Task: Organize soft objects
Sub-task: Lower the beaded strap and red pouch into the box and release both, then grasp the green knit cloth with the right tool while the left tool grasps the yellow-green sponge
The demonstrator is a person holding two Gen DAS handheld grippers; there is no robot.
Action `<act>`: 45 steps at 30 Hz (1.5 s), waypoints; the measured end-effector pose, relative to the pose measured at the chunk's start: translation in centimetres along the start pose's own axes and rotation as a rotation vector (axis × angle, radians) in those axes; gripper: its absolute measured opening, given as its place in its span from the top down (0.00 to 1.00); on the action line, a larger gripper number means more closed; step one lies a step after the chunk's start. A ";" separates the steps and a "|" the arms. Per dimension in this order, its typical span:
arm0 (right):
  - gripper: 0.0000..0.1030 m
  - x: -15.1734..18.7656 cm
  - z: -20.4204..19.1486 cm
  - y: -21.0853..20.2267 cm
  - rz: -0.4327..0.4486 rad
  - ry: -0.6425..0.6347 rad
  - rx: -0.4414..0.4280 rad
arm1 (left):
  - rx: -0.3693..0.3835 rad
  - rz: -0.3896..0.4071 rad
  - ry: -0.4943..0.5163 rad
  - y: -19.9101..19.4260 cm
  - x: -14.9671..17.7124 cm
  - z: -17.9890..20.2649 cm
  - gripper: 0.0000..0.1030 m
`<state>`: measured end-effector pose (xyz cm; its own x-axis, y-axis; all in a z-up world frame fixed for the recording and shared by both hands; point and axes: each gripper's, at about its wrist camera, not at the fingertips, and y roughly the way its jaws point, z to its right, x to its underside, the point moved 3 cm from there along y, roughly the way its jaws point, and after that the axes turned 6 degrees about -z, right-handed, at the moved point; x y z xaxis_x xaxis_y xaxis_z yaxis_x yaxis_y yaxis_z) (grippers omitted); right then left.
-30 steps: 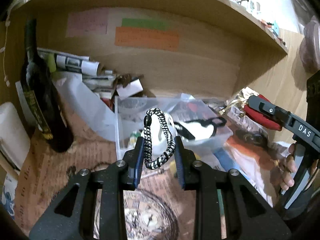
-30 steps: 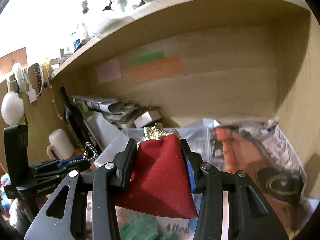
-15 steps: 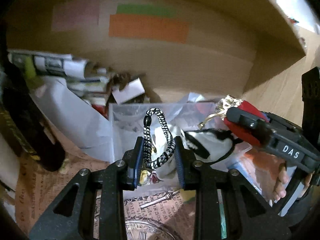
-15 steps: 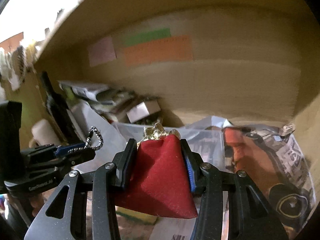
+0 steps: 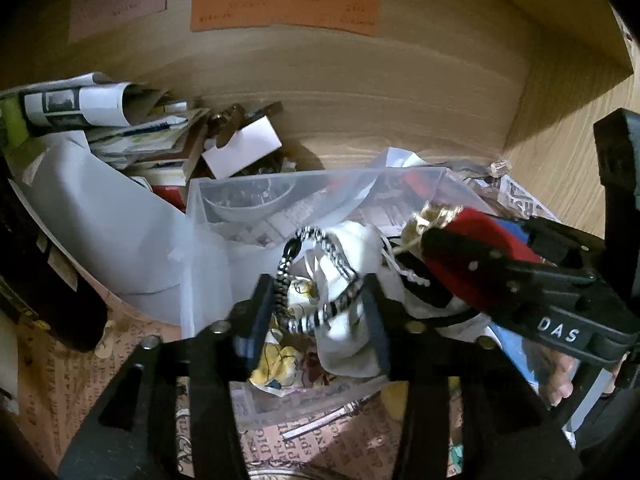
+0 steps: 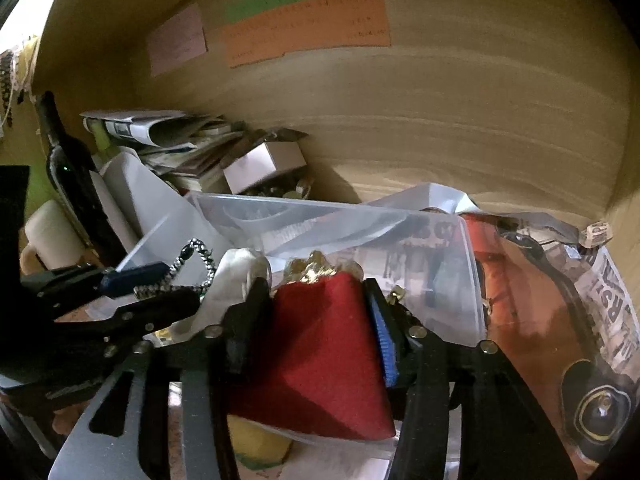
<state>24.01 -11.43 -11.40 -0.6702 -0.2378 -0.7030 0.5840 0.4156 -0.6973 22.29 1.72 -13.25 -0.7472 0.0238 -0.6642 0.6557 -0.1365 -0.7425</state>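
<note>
My left gripper (image 5: 318,308) hangs over a clear plastic box (image 5: 320,184). Its jaws are opening, with a black-and-white cord loop (image 5: 316,272) still between the pads, spread wider and blurred at the bottom. Just right of it, over the same box (image 6: 320,216), my right gripper (image 6: 316,300) pinches a red pouch (image 6: 320,352) with a gold top. Its jaws are also opening and the pouch still touches both pads. A white cloth bag (image 5: 352,240) and yellow-printed cloth (image 5: 276,360) lie in the box. The right wrist view shows the left gripper (image 6: 160,284) with the loop (image 6: 192,260).
I am inside a wooden shelf bay with paper notes (image 5: 280,4) on the back wall. A dark bottle (image 6: 68,168) and a pale mug (image 6: 48,236) stand at the left. Rolled newspapers (image 5: 80,104) and a white card box (image 5: 244,148) lie behind the clear box. Newspaper lines the floor.
Both grippers moved forward and down into the shelf, over the clear box. Both pairs of jaws stand wider. The cord loop has spread and tilted; the red pouch sits as before.
</note>
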 end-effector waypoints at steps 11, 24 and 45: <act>0.28 -0.3 -0.2 -1.6 0.037 -0.012 0.010 | 0.031 0.017 -0.007 -1.6 0.0 -0.1 0.39; 0.16 0.2 -1.6 -7.9 0.174 -0.031 0.005 | 0.035 0.143 -0.009 -8.5 1.1 0.7 0.26; 0.07 12.0 -3.6 -5.5 -0.119 -0.049 -0.043 | 0.036 0.054 -0.027 -9.8 8.4 0.4 0.07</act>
<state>11.12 -13.38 -15.47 -0.7098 -0.3298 -0.6224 0.4808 0.4189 -0.7703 9.50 2.83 -11.50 -0.7138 -0.0108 -0.7003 0.6912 -0.1724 -0.7018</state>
